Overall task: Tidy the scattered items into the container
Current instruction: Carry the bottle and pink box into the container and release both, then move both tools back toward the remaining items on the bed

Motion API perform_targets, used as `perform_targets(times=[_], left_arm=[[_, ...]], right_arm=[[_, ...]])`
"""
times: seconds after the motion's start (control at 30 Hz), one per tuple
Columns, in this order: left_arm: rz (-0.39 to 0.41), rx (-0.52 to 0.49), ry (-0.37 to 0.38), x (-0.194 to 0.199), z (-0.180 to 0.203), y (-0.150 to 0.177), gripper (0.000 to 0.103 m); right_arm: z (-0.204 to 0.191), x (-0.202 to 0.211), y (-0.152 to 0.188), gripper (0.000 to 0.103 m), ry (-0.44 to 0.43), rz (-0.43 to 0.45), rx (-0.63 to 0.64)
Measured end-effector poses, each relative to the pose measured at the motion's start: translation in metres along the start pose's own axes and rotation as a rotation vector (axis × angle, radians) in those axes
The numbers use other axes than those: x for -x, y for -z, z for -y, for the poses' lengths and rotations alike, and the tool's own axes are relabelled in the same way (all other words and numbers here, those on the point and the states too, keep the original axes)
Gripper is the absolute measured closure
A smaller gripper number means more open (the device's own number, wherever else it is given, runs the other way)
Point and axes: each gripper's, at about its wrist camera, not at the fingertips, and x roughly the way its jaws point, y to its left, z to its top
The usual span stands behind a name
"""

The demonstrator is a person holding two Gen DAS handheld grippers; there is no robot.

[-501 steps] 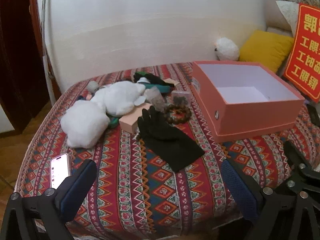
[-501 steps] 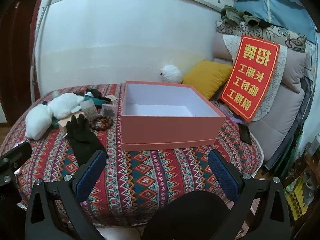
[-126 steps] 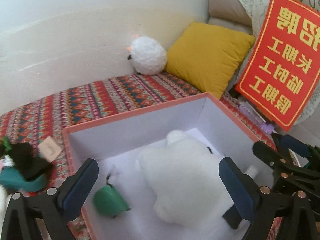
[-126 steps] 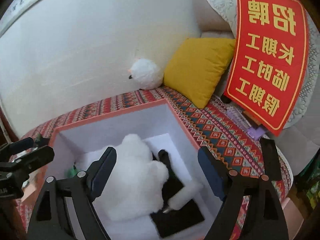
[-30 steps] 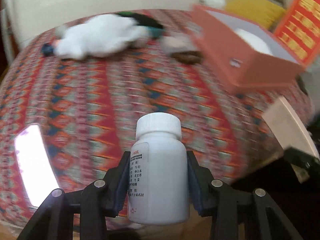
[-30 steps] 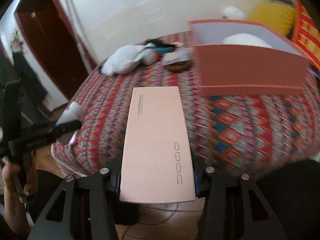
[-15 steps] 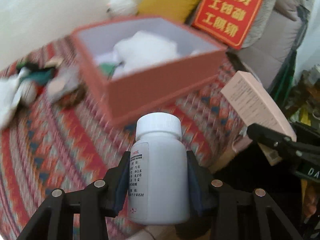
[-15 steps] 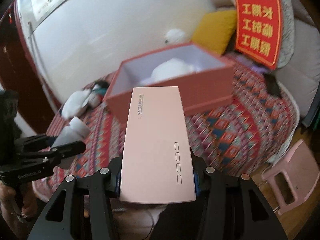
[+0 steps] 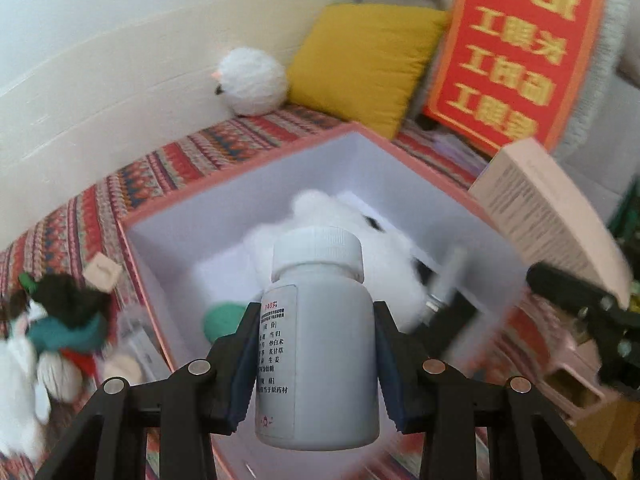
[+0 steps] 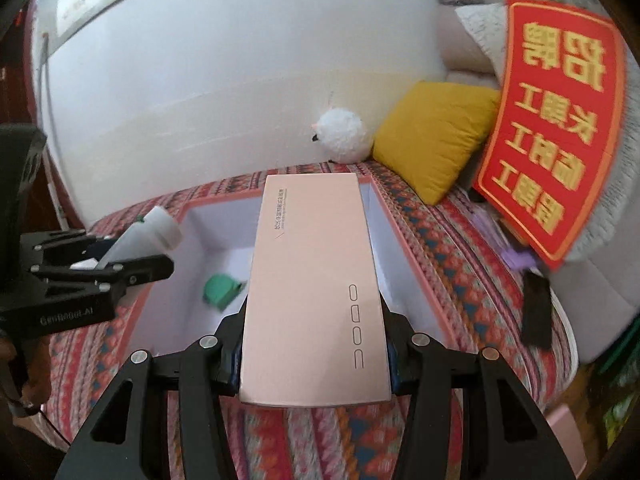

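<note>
Gripping a white plastic pill bottle (image 9: 318,332), the left gripper (image 9: 316,364) is hovering over the open salmon-pink cardboard box (image 9: 256,176); at 3 o'clock, the right gripper (image 10: 314,354) is clamping a flat pink carton (image 10: 316,280).

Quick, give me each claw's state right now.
Left claw: closed on the white bottle.
Right claw: closed on the pink box.

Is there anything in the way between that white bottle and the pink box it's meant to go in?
Nothing visible blocks it. The white bottle, clamped in the left gripper, sits at the open top of the pink box, which has no lid. The white plush toy inside fills the middle, but bare floor shows left of it.
</note>
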Motion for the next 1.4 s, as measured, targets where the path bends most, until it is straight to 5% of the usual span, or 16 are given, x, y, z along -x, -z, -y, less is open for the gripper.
perform_targets(times=[0.13, 0.2, 0.23, 0.3, 0.67, 1.03, 1.4], left_arm=[[-0.036, 0.024, -0.040, -0.048, -0.027, -0.026, 0.058], [-0.053, 0.037, -0.062, -0.071, -0.041, -0.038, 0.041], [-0.054, 0.051, -0.086, -0.078, -0.047, -0.041, 0.021], [-0.048, 0.084, -0.103, -0.085, -0.057, -0.043, 0.012], [-0.023, 0.233, -0.074, -0.017, -0.088, 0.026, 0.008], [-0.009, 0.365, -0.138, 0.078, -0.119, 0.133, 0.004], [-0.082, 0.336, -0.474, 0.131, -0.193, 0.246, 0.002]], right_arm=[[0.015, -0.070, -0.048, 0.049, 0.047, -0.041, 0.055], [0.021, -0.112, -0.065, 0.037, 0.088, -0.083, 0.096], [0.027, -0.129, -0.070, 0.020, 0.116, -0.111, 0.097], [0.038, -0.153, -0.073, 0.016, 0.152, -0.159, 0.071], [0.014, -0.083, -0.030, 0.014, 0.044, -0.148, 0.051], [-0.145, 0.027, 0.024, 0.005, -0.245, -0.077, 0.190], [-0.284, -0.014, 0.093, 0.005, -0.311, -0.192, 0.374]])
